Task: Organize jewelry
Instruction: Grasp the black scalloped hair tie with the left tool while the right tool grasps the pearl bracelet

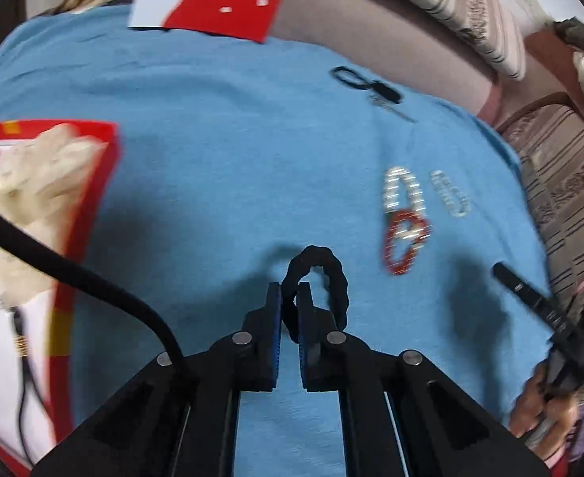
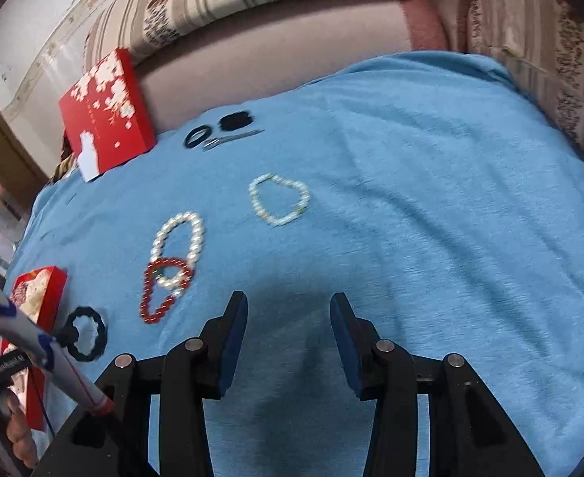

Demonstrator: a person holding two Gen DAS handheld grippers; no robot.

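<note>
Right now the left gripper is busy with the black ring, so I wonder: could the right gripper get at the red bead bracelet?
Probably yes: the right gripper is open and empty, and only bare blue cloth separates it from the red bead bracelet.

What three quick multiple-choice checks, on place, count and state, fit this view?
1. Where is the red bracelet?
A. Overlapping the white pearl bracelet
B. Inside the red box
C. Under the right tongs

2. How many bead bracelets lie on the blue cloth?
A. One
B. Three
C. Five

3. What are the left tongs doing?
A. Wide open
B. Pinching the black ring
C. Pinching the red bracelet

Answers: 1 A, the loops cross; 2 B, red, white, pale green; 3 B, the pads squeeze its rim.
</note>
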